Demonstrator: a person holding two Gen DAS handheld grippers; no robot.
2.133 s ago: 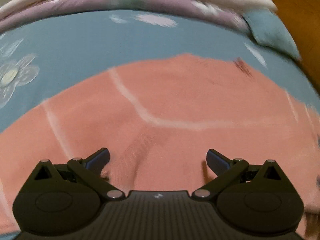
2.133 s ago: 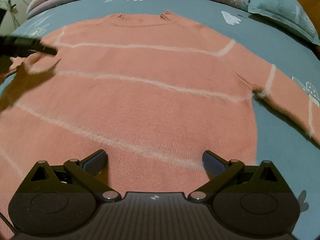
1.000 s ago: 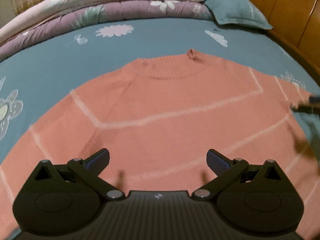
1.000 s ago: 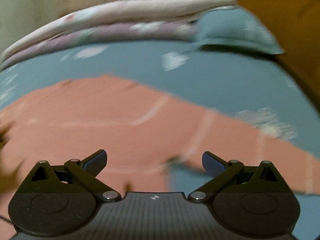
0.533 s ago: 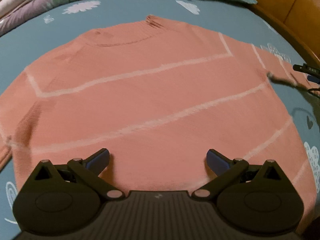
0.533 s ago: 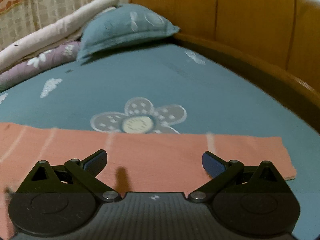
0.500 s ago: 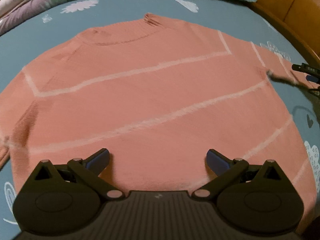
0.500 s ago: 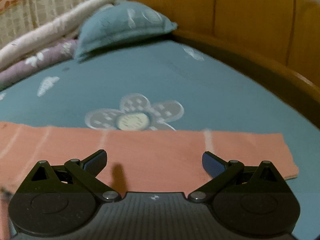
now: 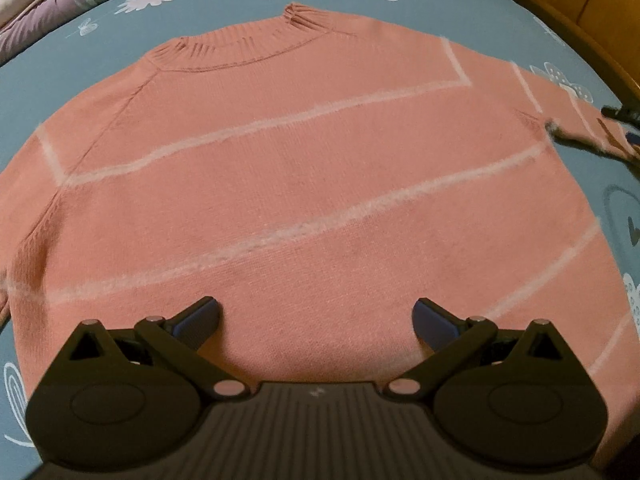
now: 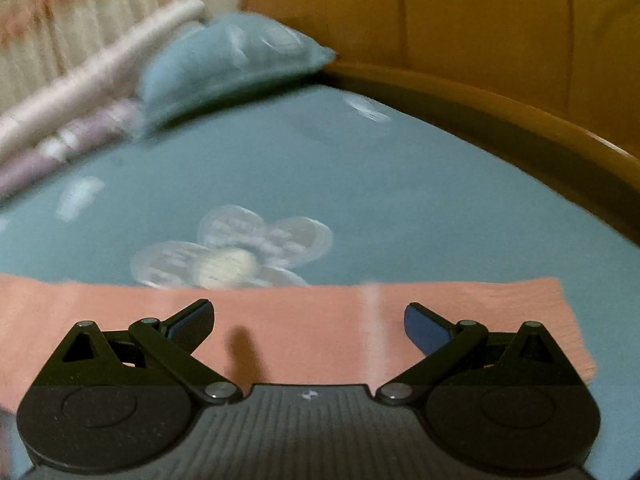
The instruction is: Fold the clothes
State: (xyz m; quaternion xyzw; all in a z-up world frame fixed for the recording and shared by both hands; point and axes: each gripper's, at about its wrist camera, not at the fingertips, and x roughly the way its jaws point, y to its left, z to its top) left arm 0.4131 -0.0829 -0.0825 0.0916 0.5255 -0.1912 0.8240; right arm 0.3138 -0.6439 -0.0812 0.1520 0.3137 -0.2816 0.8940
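Both tongs are spread and hold nothing, the left tongs (image 9: 316,316) over the hem of the pink sweater (image 9: 304,184) lying flat on the bed (image 10: 360,184), the right tongs (image 10: 308,320) over its sleeve (image 10: 320,332) near the headboard edge.

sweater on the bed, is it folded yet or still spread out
Spread out. The sweater lies flat on the bedsheet with collar and body unfolded, and the sleeve stretches straight under the open right claw.
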